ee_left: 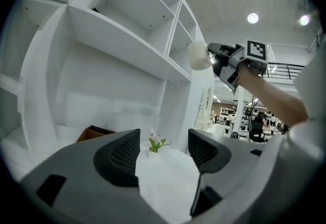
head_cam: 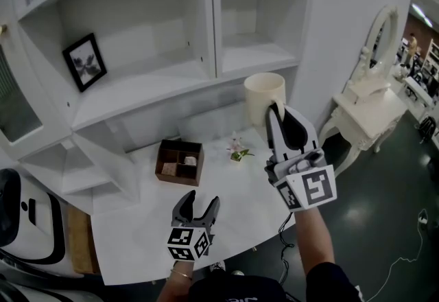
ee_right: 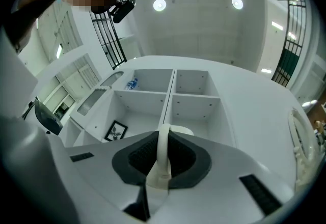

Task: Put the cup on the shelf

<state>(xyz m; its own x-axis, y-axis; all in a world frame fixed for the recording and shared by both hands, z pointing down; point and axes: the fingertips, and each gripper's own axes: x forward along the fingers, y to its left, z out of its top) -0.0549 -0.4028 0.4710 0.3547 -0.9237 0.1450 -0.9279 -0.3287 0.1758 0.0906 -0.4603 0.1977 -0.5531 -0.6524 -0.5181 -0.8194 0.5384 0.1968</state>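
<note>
Shelf, right gripper view alone shows right tongs pinching cup handle, left tongs gaping empty

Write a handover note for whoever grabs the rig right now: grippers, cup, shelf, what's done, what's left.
Right gripper: shut on the cup by its handle, which sits between the pads in the right gripper view.
Left gripper: open, empty, low over the table.
Cup: off the table, in the air in front of the shelf, near its lower right compartment, which looks bare.
Done: cup picked up.
Left: set it on a shelf board and let go. The picture frame stands in the lower left compartment.
</note>
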